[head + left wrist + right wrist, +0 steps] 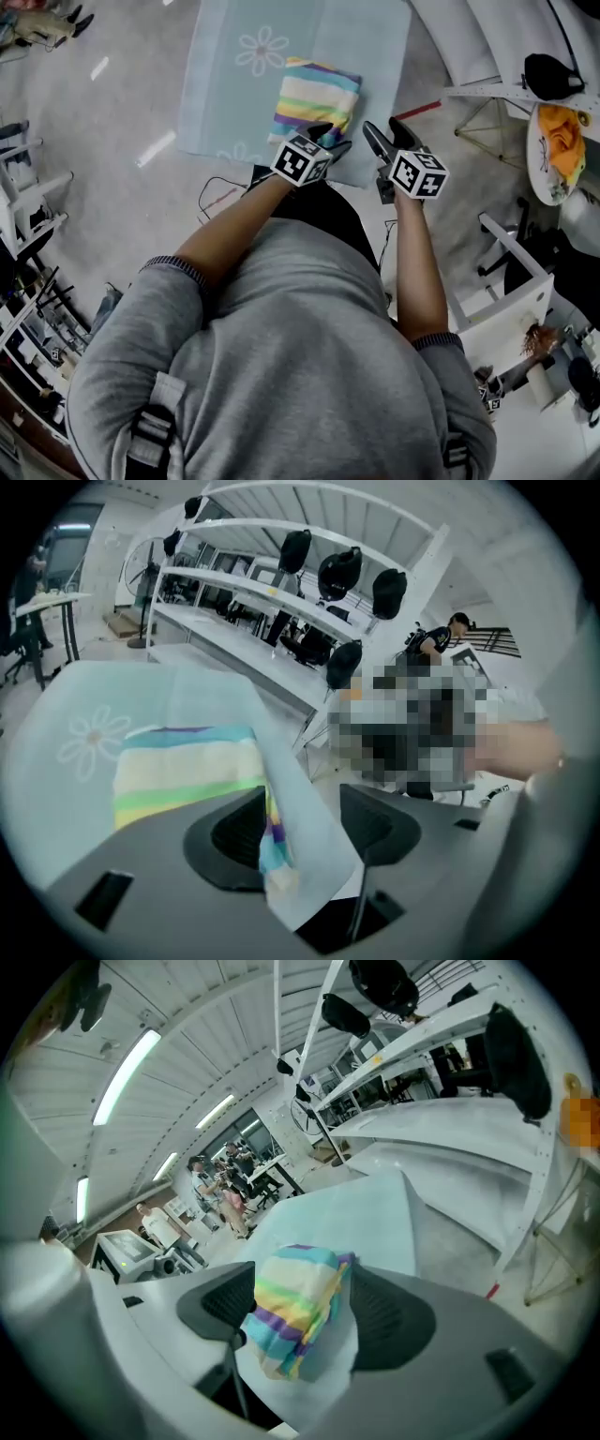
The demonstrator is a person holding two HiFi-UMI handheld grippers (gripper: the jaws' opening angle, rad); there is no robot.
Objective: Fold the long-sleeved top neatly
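striped top (316,97) lying folded upper centre; left gripper (330,139), right gripper (382,127) both gaping, gripping nothing; judging fold finishing, next: backing away.

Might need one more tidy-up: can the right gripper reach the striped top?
Probably yes. The right gripper, jaws apart, faces the folded striped top on the mat with nothing between them; the left gripper sits at the top's near edge, beside that path.

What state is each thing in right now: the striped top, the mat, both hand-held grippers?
striped top: folded small, lying on the mat
mat: spread flat
left hand-held gripper: open, at the top's near corner, not gripping
right hand-held gripper: open, empty
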